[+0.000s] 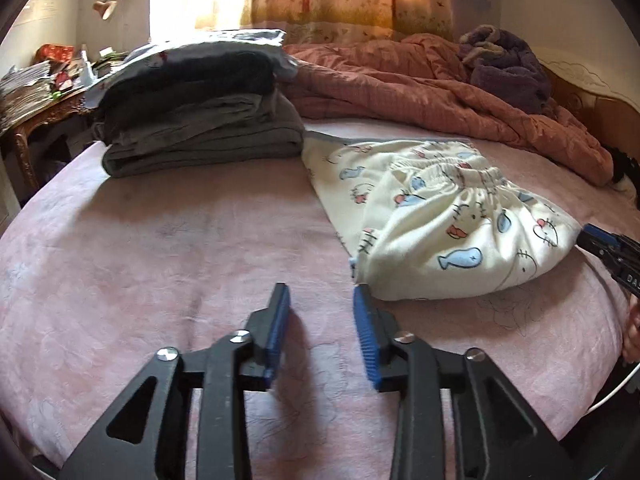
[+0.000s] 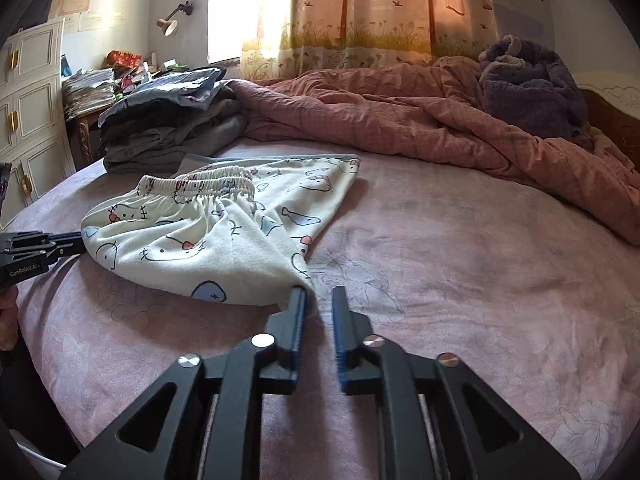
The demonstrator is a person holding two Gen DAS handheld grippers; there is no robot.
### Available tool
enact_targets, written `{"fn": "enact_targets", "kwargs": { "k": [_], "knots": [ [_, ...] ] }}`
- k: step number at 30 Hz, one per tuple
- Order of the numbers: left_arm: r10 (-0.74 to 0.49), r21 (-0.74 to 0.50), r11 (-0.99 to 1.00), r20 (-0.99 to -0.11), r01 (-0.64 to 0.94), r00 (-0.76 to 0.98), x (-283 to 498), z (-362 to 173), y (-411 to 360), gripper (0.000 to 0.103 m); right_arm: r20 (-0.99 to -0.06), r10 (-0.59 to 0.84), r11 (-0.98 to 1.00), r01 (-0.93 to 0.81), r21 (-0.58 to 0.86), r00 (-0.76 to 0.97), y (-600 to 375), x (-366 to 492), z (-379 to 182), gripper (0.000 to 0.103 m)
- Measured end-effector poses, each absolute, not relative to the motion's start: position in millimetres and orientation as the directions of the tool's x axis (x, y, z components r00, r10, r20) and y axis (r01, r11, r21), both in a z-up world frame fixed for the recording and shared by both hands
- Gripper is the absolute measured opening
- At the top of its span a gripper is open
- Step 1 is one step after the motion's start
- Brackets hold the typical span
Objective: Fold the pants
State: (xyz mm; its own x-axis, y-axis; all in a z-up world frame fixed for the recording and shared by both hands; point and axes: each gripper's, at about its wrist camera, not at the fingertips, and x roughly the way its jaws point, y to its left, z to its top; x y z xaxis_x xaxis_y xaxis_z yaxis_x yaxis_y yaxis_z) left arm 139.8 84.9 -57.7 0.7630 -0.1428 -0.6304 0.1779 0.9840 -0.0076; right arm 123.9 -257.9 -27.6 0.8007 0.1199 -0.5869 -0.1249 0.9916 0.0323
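Left gripper [image 1: 322, 294] at frame bottom, jaws apart and empty, above the pink bed sheet [image 1: 180, 248]. Folded cartoon-print pants [image 1: 448, 216] lie just ahead and right of these jaws. Right gripper [image 2: 319, 294], jaws likewise apart, its left pad [image 2: 298, 320] touching the pants' near corner. Folded dark clothes stack [image 1: 200, 120] farther left.

The pink bed [image 2: 460, 240] carries folded pants [image 2: 208, 236], a clothes stack [image 1: 200, 120], and a rumpled quilt [image 2: 400, 120].

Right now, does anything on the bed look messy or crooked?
Yes. The cartoon-print pants lie folded but lopsided, with the waistband bunched up and tilted. Behind them the pink quilt is rumpled. The pile of folded clothes looks neat.
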Motion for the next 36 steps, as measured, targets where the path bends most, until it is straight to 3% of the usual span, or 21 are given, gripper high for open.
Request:
{"fn": "enact_targets", "kwargs": {
  "k": [2,4,5,6,8,11,13,20,24,28,32,36],
  "knots": [
    [-0.144,-0.020,0.986,-0.594,0.165,0.792,131.0,-47.9,88.8,0.058,-0.555,0.099,0.995,-0.088,0.046,0.826,-266.5,117.2,-20.7,0.056],
    [-0.132,0.001,0.987,-0.558,0.160,0.819,123.5,-37.3,85.6,0.067,-0.530,0.098,0.995,-0.078,0.059,0.843,-270.4,114.0,-9.5,0.056],
    [-0.119,0.023,0.988,-0.534,0.156,0.837,120.3,-31.7,82.0,0.075,-0.521,0.099,0.995,-0.075,0.067,0.848,-270.8,114.3,-4.1,0.062],
    [-0.108,0.047,0.987,-0.510,0.153,0.853,117.6,-26.4,77.5,0.083,-0.509,0.099,0.995,-0.073,0.072,0.855,-269.4,115.1,2.0,0.075],
    [-0.113,0.083,0.982,-0.473,0.172,0.874,116.2,-16.1,67.4,0.089,-0.473,0.102,0.995,-0.079,0.067,0.875,-262.5,117.5,13.7,0.086],
    [-0.135,0.093,0.975,-0.476,0.202,0.869,129.8,-4.3,51.2,0.093,-0.446,0.113,0.993,-0.113,0.028,0.888,-242.2,128.9,30.7,0.090],
    [-0.159,0.079,0.972,-0.479,0.223,0.863,142.2,3.6,41.9,0.094,-0.452,0.119,0.991,-0.135,-0.003,0.884,-227.4,141.5,39.1,0.103],
    [-0.147,0.078,0.978,-0.404,0.194,0.903,169.2,19.9,23.8,0.102,-0.440,0.129,0.990,-0.144,-0.001,0.889,-205.9,166.3,55.6,0.102],
    [-0.179,0.045,0.973,-0.466,0.225,0.867,182.0,8.6,18.3,0.102,-0.492,0.090,0.995,-0.095,0.014,0.866,-206.3,176.2,44.3,0.102],
    [-0.135,0.016,0.986,-0.502,0.166,0.854,197.9,5.2,18.5,0.102,-0.579,0.060,0.996,-0.084,-0.015,0.813,-202.7,197.8,33.7,0.102],
    [-0.182,-0.025,0.979,-0.576,0.205,0.797,213.4,0.7,17.4,0.102,-0.585,0.097,0.994,-0.112,0.011,0.805,-202.8,207.7,33.9,0.102],
    [-0.148,0.034,0.974,-0.648,0.223,0.747,217.1,-22.8,8.1,0.102,-0.598,0.125,0.991,-0.130,0.035,0.792,-201.1,203.7,28.6,0.102]
  ]
}}
